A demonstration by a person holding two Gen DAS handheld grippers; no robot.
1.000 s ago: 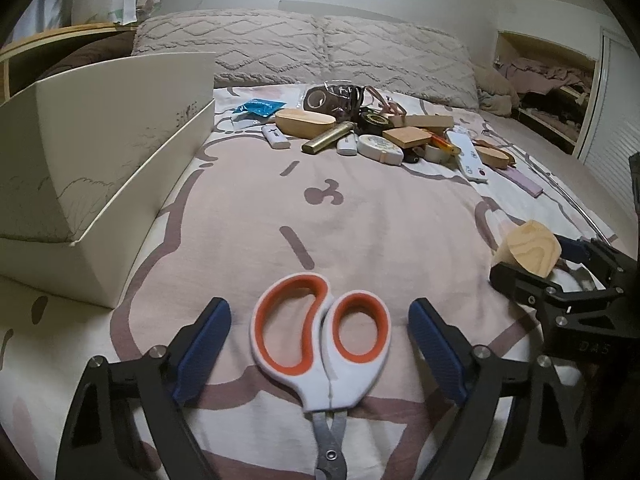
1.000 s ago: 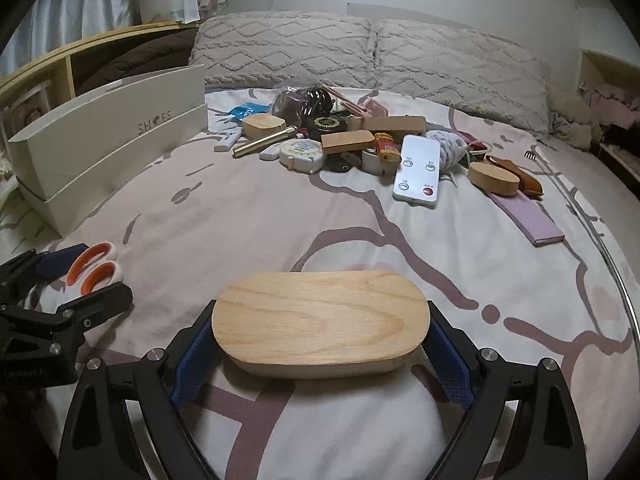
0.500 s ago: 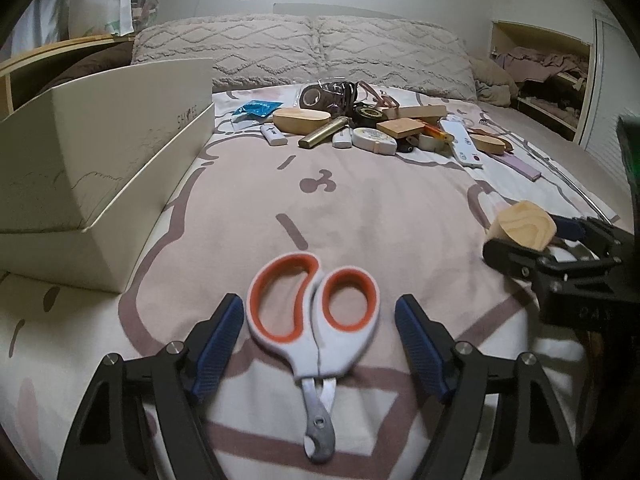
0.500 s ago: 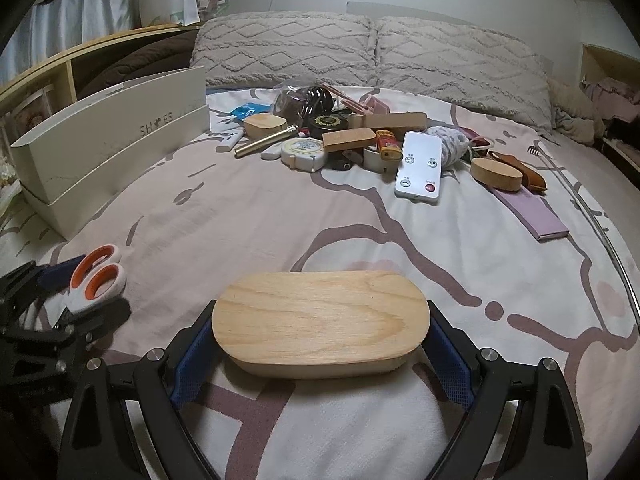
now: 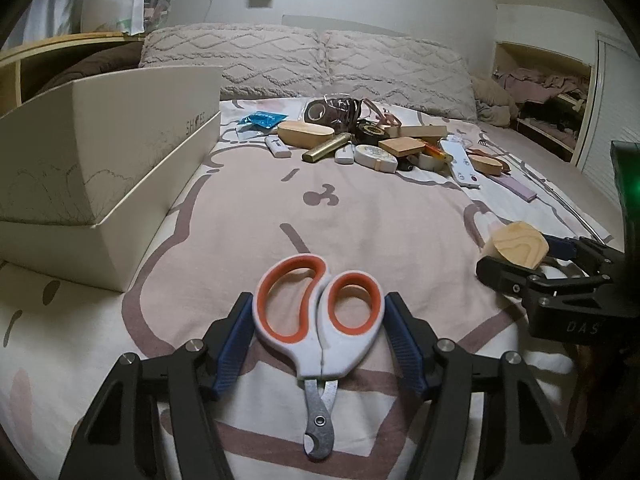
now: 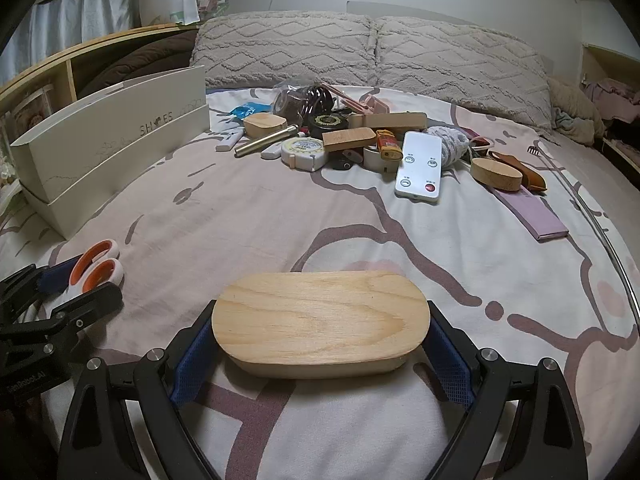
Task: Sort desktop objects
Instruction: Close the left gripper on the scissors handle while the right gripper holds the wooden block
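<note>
We see the left tool [image 5: 318,334] closing its ribbed blue pads [image 5: 234,344] on a pair of scissors [image 5: 320,320] lying on the bed [image 5: 380,216] near its front edge. The pads sit just at the outer curves of the handles; we cannot tell whether they press yet. The handles are smooth white plastic with orange-lined loops, one long and bean-shaped, the other a small oval, and the short steel blades point back toward the camera.

The right tool [image 6: 320,334] stands wide, its blue mesh pads clamped on the rounded ends of an oval wooden lid [image 6: 320,316], pale with flowing grain, also near the front edge.

A cream cardboard shoe box [image 5: 100,160] sits along the bed's left edge. Toward the pillows [image 6: 368,48], knitted in a raised diamond pattern, lies a heap: a flat white remote control [image 6: 418,166], a round tape measure [image 6: 306,152], a brass-coloured tube [image 6: 264,140], wooden blocks [image 6: 348,138] and a lilac strip [image 6: 528,210].
</note>
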